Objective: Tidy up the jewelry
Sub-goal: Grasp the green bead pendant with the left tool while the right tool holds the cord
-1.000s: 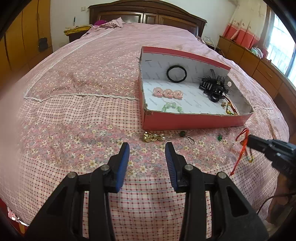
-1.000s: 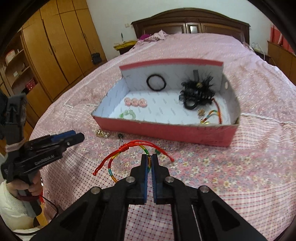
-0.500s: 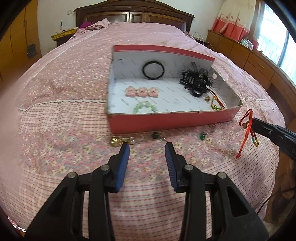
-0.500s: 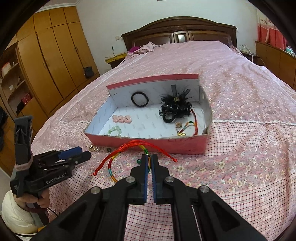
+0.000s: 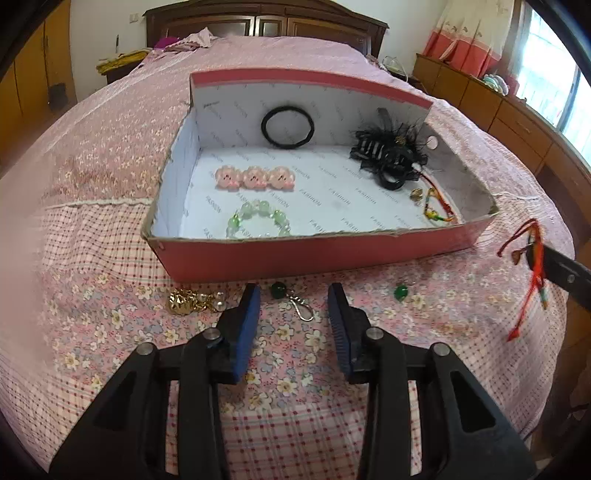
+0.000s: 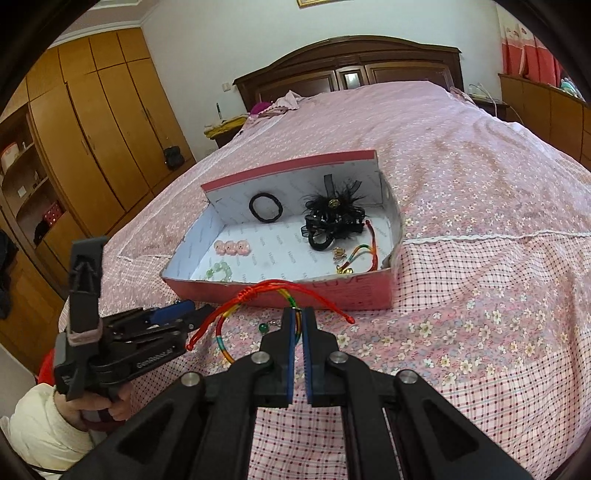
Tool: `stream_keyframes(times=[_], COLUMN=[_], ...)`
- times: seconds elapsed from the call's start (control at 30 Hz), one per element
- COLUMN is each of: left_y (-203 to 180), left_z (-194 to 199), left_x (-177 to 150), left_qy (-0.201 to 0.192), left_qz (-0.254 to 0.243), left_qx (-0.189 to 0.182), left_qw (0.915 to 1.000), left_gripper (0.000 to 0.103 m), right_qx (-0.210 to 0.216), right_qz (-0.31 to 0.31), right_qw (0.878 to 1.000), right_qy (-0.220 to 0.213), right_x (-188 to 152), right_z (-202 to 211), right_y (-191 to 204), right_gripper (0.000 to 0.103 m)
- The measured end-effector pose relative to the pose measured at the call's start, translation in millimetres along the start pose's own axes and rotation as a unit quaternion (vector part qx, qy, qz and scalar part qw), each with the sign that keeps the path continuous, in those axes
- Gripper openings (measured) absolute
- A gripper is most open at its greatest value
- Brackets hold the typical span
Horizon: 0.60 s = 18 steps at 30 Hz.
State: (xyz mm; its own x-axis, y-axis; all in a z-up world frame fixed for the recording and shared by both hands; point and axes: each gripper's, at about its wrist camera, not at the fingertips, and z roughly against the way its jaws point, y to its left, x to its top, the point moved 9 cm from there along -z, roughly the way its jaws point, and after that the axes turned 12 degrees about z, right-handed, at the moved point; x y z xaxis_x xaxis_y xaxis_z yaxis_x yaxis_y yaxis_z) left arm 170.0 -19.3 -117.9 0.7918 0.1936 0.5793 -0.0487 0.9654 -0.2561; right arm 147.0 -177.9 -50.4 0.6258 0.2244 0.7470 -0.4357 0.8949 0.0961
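Note:
A red box [image 5: 295, 254] with a white inside lies on the pink bedspread and shows in the right wrist view [image 6: 351, 291] too. It holds a black hair tie [image 5: 288, 127], pink flower clips [image 5: 255, 177], a green bead bracelet [image 5: 258, 218], a black feathered clip [image 5: 391, 151] and a coloured cord. My left gripper [image 5: 293, 299] is open, low over the bed, a green bead with a clasp [image 5: 291, 295] between its fingertips. A gold and pearl piece [image 5: 188, 301] lies left of it, a green bead [image 5: 400, 292] to the right. My right gripper [image 6: 299, 317] is shut on a red and rainbow cord bracelet [image 6: 258, 299], held above the bed before the box.
Wooden wardrobes [image 6: 92, 147] stand along the left, a dark headboard [image 5: 266, 22] at the far end, and a low dresser [image 5: 517, 122] with a window on the right. Folded clothes [image 6: 277, 105] lie near the headboard.
My left gripper has moved forward and rightward to the loose pieces in front of the box. My right gripper has risen and drawn back with the cord bracelet.

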Motion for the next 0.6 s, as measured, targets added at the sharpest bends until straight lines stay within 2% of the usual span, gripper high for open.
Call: stream_keyframes(times=[0.27,0.33,0.6], left_y=[0.9,1.2,-2.0], left_z=[-14.9,-18.1,-16.9], left_x=[1.9,1.4,0.9], left_qy=[0.003,0.005,0.003], left_qz=[0.002,0.001,-0.012], left_qx=[0.009,0.011,0.011], left_qw=[1.0,0.9999,0.9999], left_gripper=[0.014,0.007,0.005], right_qx=[0.003,0.003,0.003], right_qz=[-0.009,-0.011,-0.013], right_qw=[1.0,1.0,1.0], right_qy=[0.0,0.0,0.001], right_x=[-3.4,-3.9,-4.8], right_z=[-2.0,-2.3,-3.3], right_y=[-5.1,-6.2,-7.6], right_gripper=[0.005,0.005,0.005])
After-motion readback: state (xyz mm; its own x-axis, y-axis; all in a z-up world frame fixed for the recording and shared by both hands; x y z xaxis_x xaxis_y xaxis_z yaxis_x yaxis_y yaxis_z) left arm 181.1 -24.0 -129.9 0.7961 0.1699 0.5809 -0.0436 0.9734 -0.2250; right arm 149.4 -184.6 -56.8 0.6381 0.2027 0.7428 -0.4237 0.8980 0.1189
